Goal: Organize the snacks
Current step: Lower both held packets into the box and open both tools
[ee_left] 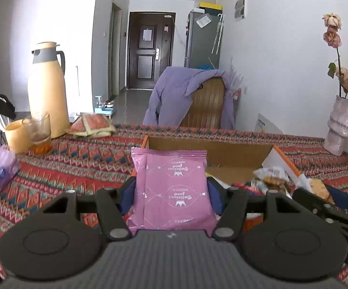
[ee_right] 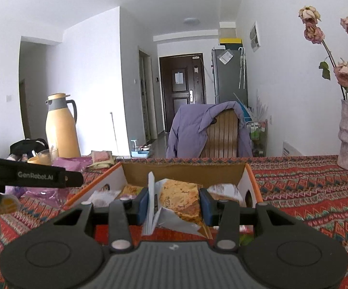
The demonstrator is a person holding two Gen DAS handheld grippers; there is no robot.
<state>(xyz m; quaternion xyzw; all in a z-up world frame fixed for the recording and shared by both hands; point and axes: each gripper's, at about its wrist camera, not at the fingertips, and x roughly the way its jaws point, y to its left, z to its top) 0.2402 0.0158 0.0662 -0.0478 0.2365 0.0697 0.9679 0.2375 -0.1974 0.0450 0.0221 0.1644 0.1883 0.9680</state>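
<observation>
A: So, which step do we see here?

B: Both claws carry a snack. The left claw (ee_left: 171, 190) is clenched on a pink packet (ee_left: 172, 187), with its blue pads (ee_left: 128, 196) pressing on the two sides. The right claw (ee_right: 174, 203) is clenched on a clear packet (ee_right: 178, 198) with a brown cookie or cake inside.

A: And where do the packets go?

B: I think into the cardboard box (ee_right: 183, 169) with the orange edge. It stands open on the bench (ee_right: 306, 192), which has a red patterned cloth. Both packets are held in the air, in front of the box and near its front side. Some other wrapped snacks (ee_right: 224, 191) already lie inside the box.

A: Then the task is in the middle?

B: It seems so. Two more packets (ee_left: 92, 125) lie on the cloth near the yellow thermos (ee_left: 47, 89), well apart from the box, so some work remains.

A: What does the next move need?

B: Each claw must come forward over the open top and go a little lower before it lets go. The two claws are close together, so I would place one packet first. The pink packet is wide and flat; it should lie flat beside the others, not stand on its edge.
</observation>
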